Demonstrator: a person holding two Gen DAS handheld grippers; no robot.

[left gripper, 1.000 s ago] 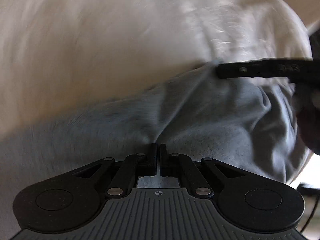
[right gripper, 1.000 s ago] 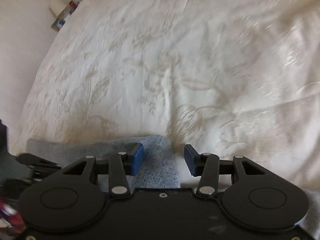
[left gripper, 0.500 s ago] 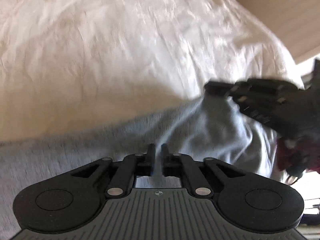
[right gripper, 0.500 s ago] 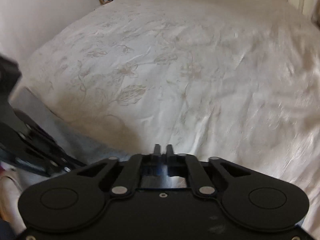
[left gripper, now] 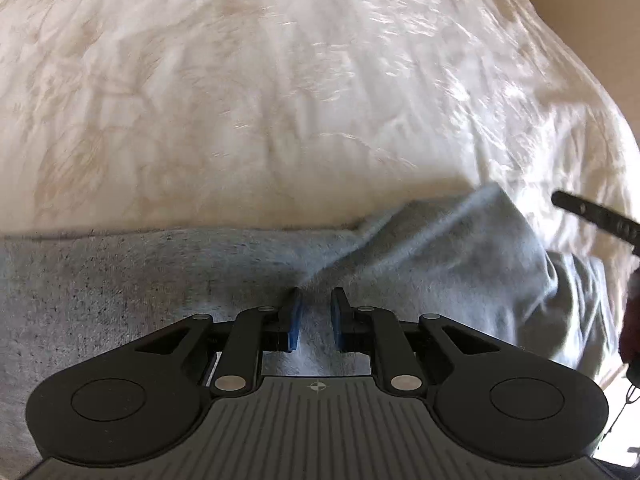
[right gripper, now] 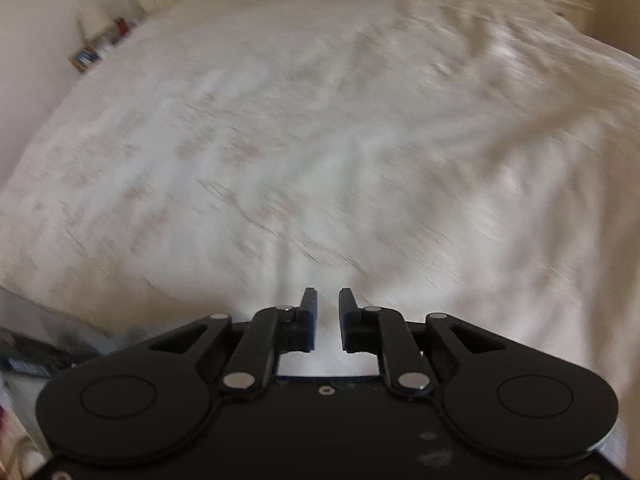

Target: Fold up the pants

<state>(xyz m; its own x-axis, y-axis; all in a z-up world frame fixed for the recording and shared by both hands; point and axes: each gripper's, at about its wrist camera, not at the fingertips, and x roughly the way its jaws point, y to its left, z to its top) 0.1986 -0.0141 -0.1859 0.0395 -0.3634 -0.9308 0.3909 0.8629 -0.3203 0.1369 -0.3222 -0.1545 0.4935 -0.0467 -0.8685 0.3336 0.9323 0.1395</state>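
Left claw point(left gripper: 316, 318): half a second earlier it was pinched nearly closed on the grey cloth; now its blue pads stood a little apart, released, with the cloth under and between them, gripping nothing.
Right claw point(right gripper: 328, 318): earlier clenched tight, now parted by a narrow gap, holding nothing, hanging over bare bedspread; the view was motion-blurred.
Bedspread point(left gripper: 248, 92): white, patterned, filling most of both views.
Pants point(left gripper: 120, 272): grey, lay across the near edge of the bed, with a raised fold at the right, close to the other claw's black finger at the frame edge.
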